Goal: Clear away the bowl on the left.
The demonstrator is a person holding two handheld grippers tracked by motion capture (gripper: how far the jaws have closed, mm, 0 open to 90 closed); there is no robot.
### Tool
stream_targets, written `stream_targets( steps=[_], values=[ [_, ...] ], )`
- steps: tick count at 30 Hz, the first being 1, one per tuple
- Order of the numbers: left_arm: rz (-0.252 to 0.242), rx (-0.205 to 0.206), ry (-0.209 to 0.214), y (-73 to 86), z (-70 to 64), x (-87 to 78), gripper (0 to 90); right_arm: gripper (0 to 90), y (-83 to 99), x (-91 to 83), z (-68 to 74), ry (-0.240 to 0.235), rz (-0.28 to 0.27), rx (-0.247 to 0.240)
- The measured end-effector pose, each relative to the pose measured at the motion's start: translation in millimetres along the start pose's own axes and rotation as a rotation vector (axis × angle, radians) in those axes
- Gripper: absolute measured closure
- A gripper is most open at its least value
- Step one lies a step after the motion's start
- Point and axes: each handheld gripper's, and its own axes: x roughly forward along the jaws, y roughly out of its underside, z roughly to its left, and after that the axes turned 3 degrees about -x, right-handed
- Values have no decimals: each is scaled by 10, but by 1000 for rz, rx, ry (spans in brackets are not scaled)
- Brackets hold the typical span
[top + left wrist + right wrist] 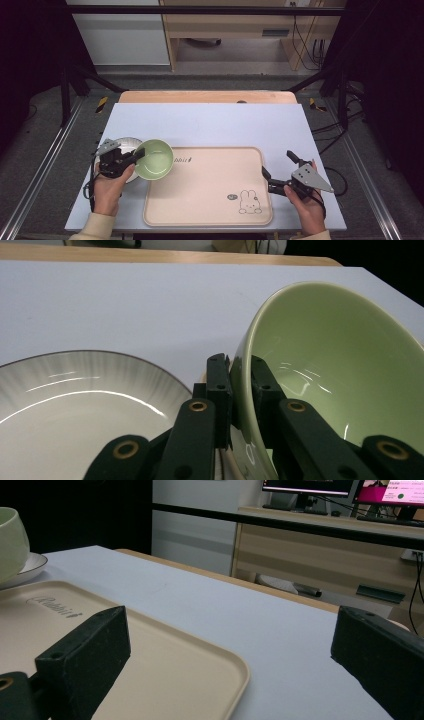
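Note:
A pale green bowl [155, 159] hangs over the left edge of the beige tray [210, 200], tilted, with my left gripper [137, 156] shut on its rim. In the left gripper view the two black jaws pinch the green bowl [340, 370] wall, one inside and one outside, and my left gripper [239, 371] sits above a white plate [75, 410]. The white plate [125, 145] lies on the table just left of the tray. My right gripper [279, 166] stands open at the tray's right edge, holding nothing; its view shows the tray [165, 680] corner between my right gripper [230, 645] jaws.
The tray bears a rabbit drawing [249, 202] near its front right corner. The white tabletop [210, 125] stretches behind the tray to a wooden edge. A wooden desk [320, 545] with monitors stands beyond the table.

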Motion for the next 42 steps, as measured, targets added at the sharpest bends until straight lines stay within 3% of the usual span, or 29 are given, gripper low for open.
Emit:
stream_targets(
  steps=[9,21,42],
  values=[
    [28,25,48,27,-212,124,826,29,5,-3,-7,8,3,5],
    [78,64,89,76,-395,272,825,30,9,2,-11,8,2,8],
    [125,62,165,107,-678,481,825,30,12,-1,-18,9,7,13]
  ],
)
